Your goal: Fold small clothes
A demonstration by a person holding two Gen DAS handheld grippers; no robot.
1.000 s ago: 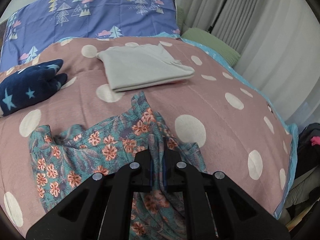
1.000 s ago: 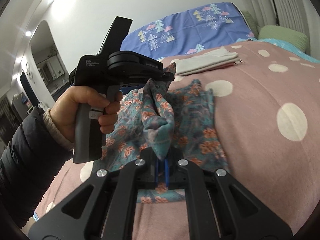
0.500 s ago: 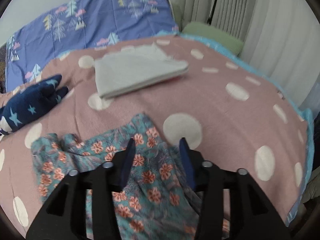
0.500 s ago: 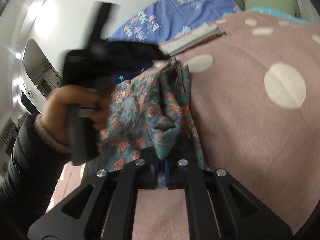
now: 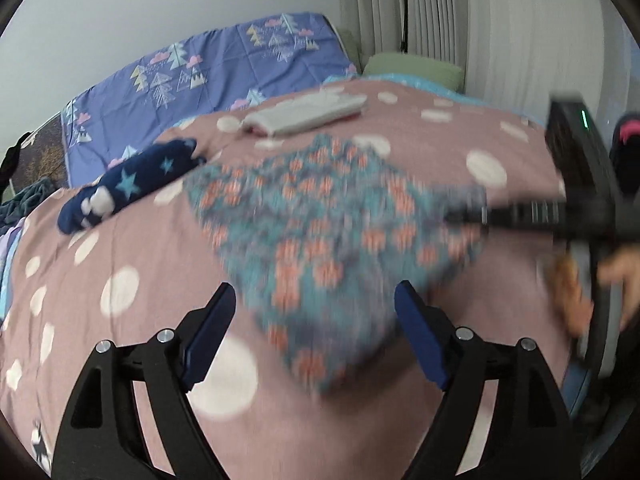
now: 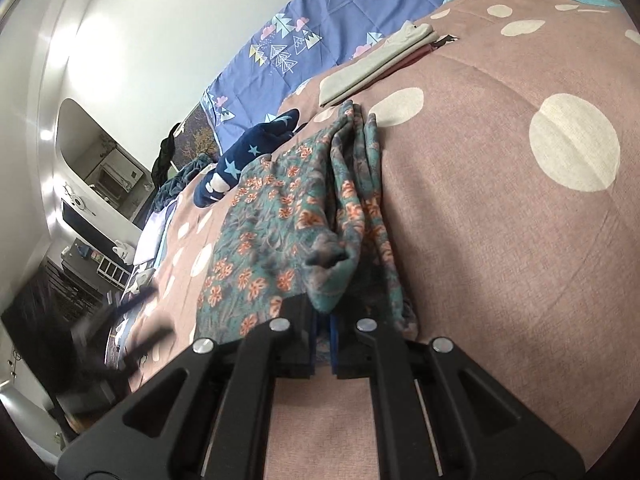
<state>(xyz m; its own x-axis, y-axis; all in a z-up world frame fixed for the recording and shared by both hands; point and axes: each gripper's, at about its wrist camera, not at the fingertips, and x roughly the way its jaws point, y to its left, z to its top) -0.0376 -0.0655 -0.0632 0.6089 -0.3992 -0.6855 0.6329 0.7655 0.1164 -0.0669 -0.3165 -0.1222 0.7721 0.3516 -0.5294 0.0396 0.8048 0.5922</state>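
On the pink dotted blanket (image 5: 140, 240) your floral garment (image 5: 320, 224) is spread out in front of both grippers, teal with orange flowers, and it's pretty motion-blurred in the left wrist view. Your left gripper (image 5: 316, 320) has its fingers spread wide with nothing between them, hanging just above the near edge of the cloth, blue pads (image 5: 208, 340) showing on the inside. Your right gripper (image 6: 323, 334) is pinched tight on a bunched fold of the garment (image 6: 288, 216), and you can see a wad of fabric poking up right past the fingertips. From that pinch a ridge of gathered cloth runs away toward the far end of the bed, while the rest lies flatter off to the left. In the left view the right gripper (image 5: 480, 214) shows up as a dark smear at the garment's right corner, with your hand (image 5: 616, 280) blurred behind it. Farther up the blanket there's a folded grey piece (image 6: 372, 68) just past the garment's far tip, and a navy star-print item (image 5: 128, 184) off to the left, near the garment's edge, can't tell if it's touching. Behind all that is a purple tree-print cover (image 5: 208, 76) and a green pillow (image 5: 412, 68) by the curtains (image 5: 500, 20)
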